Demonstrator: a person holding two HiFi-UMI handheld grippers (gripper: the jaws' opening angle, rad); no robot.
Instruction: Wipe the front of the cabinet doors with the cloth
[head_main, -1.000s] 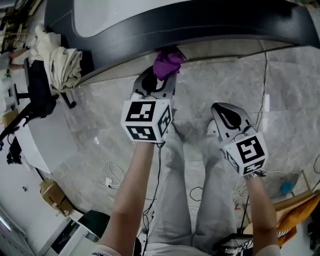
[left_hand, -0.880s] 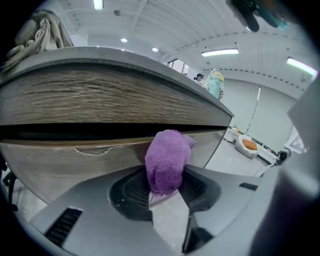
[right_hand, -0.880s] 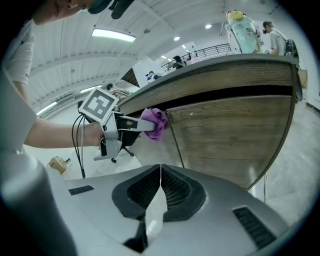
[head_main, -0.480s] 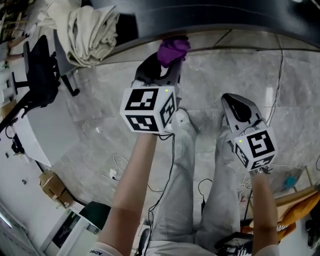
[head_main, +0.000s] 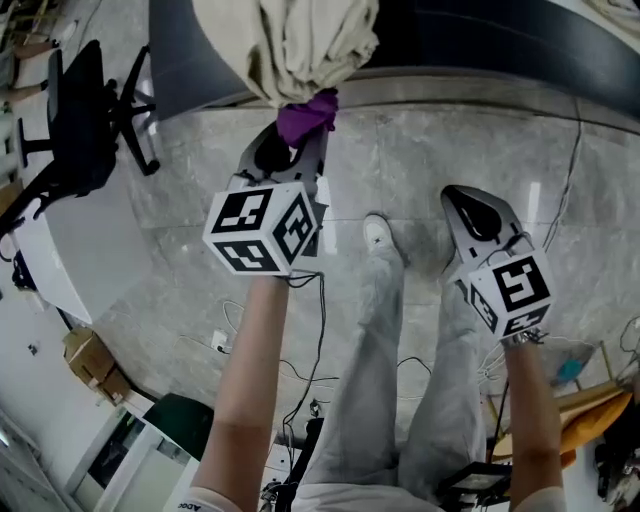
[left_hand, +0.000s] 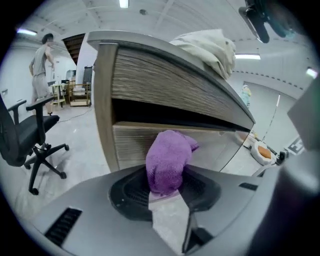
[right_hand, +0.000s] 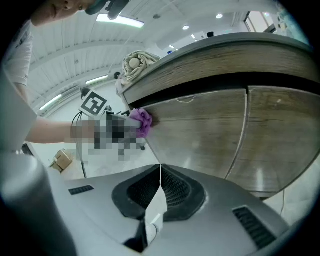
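Note:
My left gripper (head_main: 300, 140) is shut on a bunched purple cloth (head_main: 305, 117), which sticks out past its tips. In the left gripper view the purple cloth (left_hand: 169, 160) presses against the wood-grain cabinet door (left_hand: 210, 145) near its left end, just under the dark gap below the countertop. The right gripper view shows the purple cloth (right_hand: 141, 121) touching the cabinet's left corner, with two cabinet doors (right_hand: 210, 135) stretching to the right. My right gripper (right_hand: 159, 172) is shut and empty, held back from the doors above the floor.
A beige bundle of fabric (head_main: 290, 45) lies on the dark countertop (head_main: 480, 40) right above the cloth. A black office chair (head_main: 85, 120) stands at the left. Cables (head_main: 300, 380) trail over the grey stone floor, and a cardboard box (head_main: 85, 355) sits at lower left.
The left gripper and purple cloth have slid leftward along the cabinet front, ending under the beige bundle. The right gripper has hardly moved.

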